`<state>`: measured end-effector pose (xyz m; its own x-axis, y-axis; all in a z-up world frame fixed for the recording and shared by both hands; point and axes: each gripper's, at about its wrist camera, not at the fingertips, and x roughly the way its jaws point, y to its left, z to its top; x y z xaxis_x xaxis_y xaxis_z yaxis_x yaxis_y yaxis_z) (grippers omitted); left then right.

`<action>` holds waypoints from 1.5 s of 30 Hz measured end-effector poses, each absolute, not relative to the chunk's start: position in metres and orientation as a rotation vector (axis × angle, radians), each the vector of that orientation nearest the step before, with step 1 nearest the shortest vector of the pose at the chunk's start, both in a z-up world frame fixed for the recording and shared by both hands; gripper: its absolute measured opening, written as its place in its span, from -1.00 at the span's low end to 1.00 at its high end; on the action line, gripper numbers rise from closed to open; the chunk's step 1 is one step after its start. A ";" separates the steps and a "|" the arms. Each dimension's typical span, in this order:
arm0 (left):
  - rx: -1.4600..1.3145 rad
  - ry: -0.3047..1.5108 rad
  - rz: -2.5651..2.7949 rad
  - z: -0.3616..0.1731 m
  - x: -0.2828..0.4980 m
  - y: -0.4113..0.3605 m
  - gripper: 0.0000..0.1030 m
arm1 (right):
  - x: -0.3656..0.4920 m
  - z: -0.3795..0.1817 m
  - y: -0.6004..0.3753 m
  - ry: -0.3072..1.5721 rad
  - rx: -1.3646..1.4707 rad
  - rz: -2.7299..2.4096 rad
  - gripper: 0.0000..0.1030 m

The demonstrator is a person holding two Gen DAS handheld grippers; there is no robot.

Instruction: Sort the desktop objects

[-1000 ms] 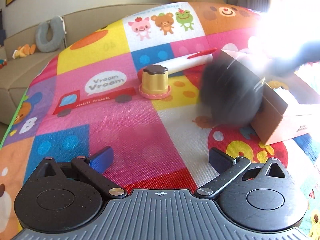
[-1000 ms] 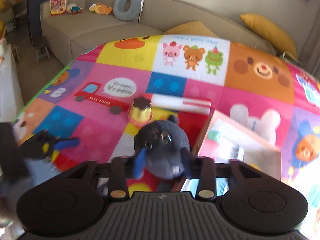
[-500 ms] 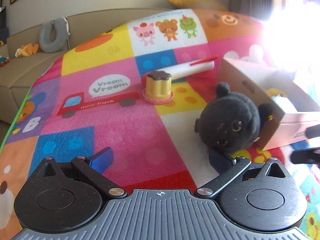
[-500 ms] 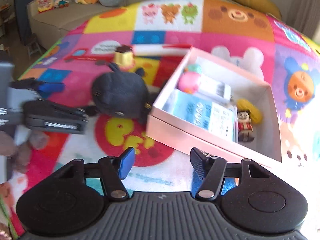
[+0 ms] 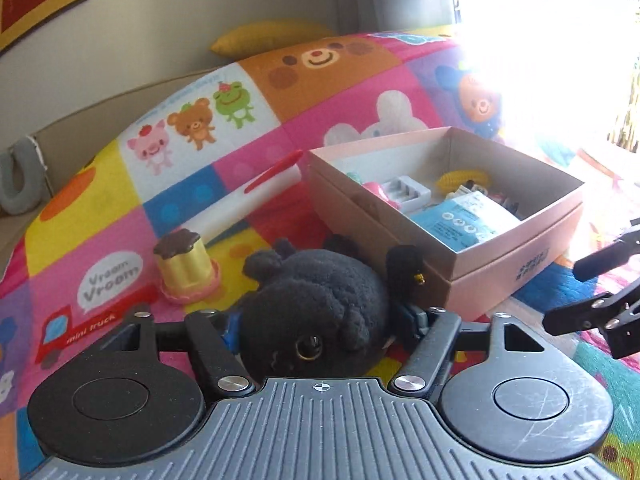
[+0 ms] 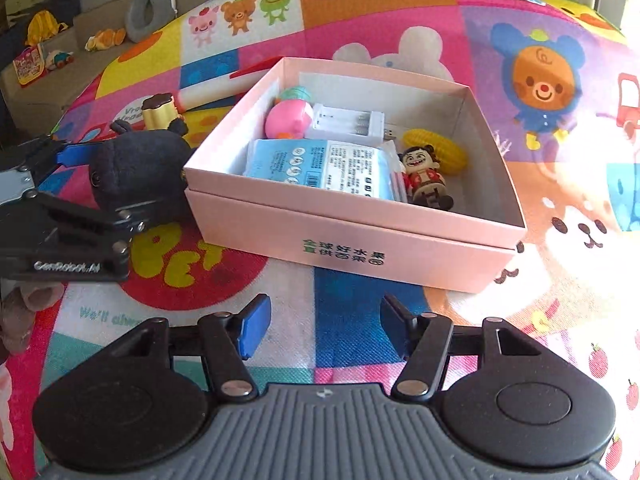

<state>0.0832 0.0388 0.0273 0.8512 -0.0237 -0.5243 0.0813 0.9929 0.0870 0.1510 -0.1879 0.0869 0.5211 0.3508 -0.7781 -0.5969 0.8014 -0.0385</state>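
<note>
A black plush toy (image 5: 316, 312) lies on the colourful play mat against the left side of a pink box (image 5: 512, 256). My left gripper (image 5: 320, 320) has the plush between its closing jaws, and both pads press into its sides. From the right wrist view the left gripper (image 6: 108, 184) clamps the plush (image 6: 136, 164) left of the box (image 6: 352, 216). My right gripper (image 6: 324, 330) is open and holds nothing, just above the mat in front of the box. It also shows at the right edge of the left wrist view, right gripper (image 5: 592, 288).
Inside the box lie a pink toy (image 6: 288, 120), a white charger (image 6: 348, 124), a blue tissue pack (image 6: 320, 164), a yellow item (image 6: 440, 148) and a figurine (image 6: 424, 178). A pudding toy (image 5: 184, 272) and a big white pen (image 5: 244, 204) lie behind the plush. A sofa runs along the wall.
The right gripper let go of the plush beside the box, opened and dropped in front of the box. The left gripper moved up to the plush and closed around it.
</note>
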 end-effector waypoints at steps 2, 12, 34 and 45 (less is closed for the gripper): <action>0.083 0.550 -0.056 0.031 0.077 0.045 0.43 | 0.155 0.088 -0.195 0.855 -0.296 0.560 0.19; 0.024 0.601 -0.275 0.052 -0.026 0.046 0.42 | 0.163 0.092 -0.193 0.815 -0.277 0.539 0.25; -0.068 0.605 -0.451 0.050 -0.030 0.013 0.95 | 0.122 0.131 -0.237 0.706 -0.227 0.534 0.66; -0.027 0.541 0.024 0.061 0.041 0.084 0.98 | 0.103 0.107 -0.228 0.712 -0.217 0.598 0.64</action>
